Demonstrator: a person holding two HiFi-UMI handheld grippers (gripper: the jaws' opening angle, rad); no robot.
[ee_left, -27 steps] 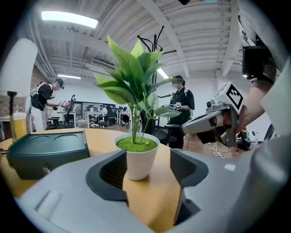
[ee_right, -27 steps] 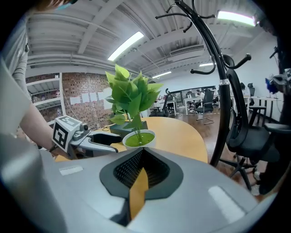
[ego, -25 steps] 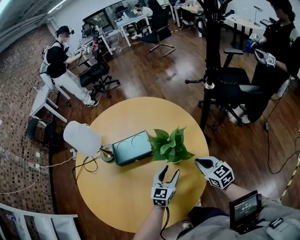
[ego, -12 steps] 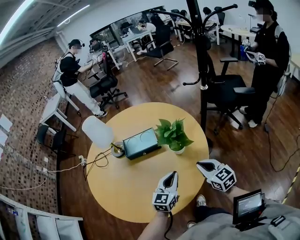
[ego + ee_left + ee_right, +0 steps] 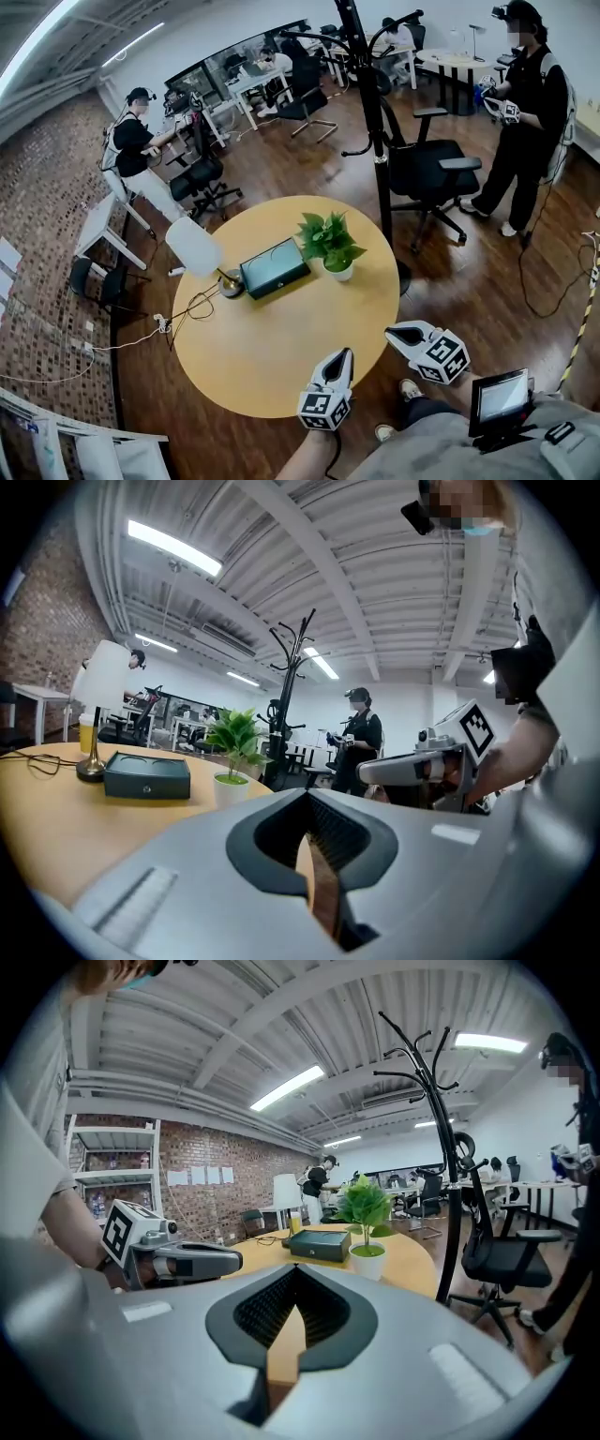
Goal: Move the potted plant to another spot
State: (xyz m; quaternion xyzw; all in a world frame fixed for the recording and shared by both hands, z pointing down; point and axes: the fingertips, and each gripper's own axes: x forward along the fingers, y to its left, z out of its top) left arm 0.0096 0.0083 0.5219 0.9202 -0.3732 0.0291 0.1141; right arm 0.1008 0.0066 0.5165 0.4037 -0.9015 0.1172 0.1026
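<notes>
- My left tongs (image 5: 344, 356) are clenched on nothing, over the near edge of the table (image 5: 281, 366).
- My right tongs (image 5: 394, 331) are likewise closed and empty, just off the near right edge.
- The potted plant (image 5: 330, 246) stands upright near the far right edge, just right of a dark box (image 5: 274, 267) and well apart from both tongs.
- I judge it light but top-heavy. The leaves are soft and would tear or slip, so they are no place to grip.
- The white pot (image 5: 339, 272) looks smooth, stiff and possibly breakable. I would open up and pinch its wall or rim from both sides, keeping it upright so no soil spills.
</notes>
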